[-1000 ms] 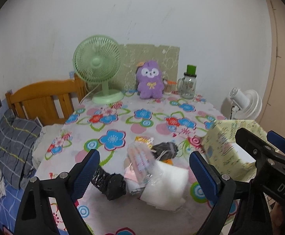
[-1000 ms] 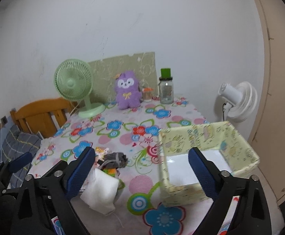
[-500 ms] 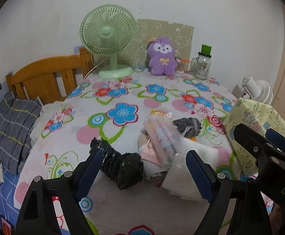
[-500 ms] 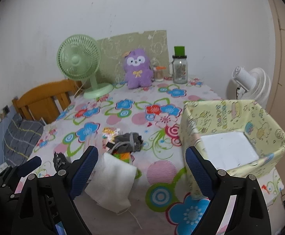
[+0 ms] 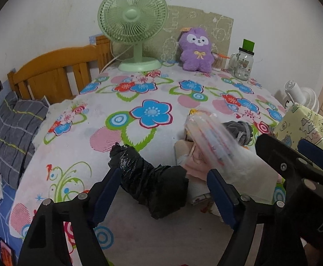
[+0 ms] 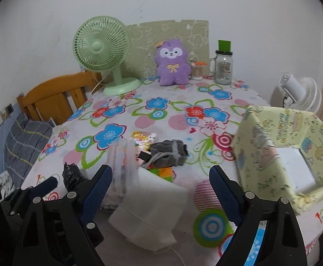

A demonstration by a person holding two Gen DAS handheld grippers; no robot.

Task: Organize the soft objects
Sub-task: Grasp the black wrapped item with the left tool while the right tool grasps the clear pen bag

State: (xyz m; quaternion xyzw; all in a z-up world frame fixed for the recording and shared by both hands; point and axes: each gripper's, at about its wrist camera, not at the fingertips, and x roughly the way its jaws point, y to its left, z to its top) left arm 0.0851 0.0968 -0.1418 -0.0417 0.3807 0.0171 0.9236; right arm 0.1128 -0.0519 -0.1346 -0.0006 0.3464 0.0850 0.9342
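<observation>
A pile of soft things lies near the table's front edge: a crumpled black plastic bag [image 5: 152, 181], a clear plastic pack [image 5: 212, 141], a grey knitted piece [image 6: 170, 153], and a white folded cloth [image 6: 152, 210]. My left gripper [image 5: 163, 195] is open, its jaws on either side of the black bag, not closed on it. My right gripper [image 6: 159, 190] is open and empty, low over the white cloth. A yellow patterned fabric box [image 6: 290, 155] stands at the right, with only a white liner showing inside.
At the back of the floral tablecloth [image 5: 152, 113] stand a green desk fan [image 5: 134, 26], a purple plush toy [image 5: 197, 48] and a glass jar with a green lid [image 5: 243, 64]. A wooden headboard [image 5: 55, 73] and bedding lie left. A white fan [image 6: 299, 95] stands right.
Both grippers have moved forward and down toward the pile. The left jaws now straddle the black bag. Both stay open.
</observation>
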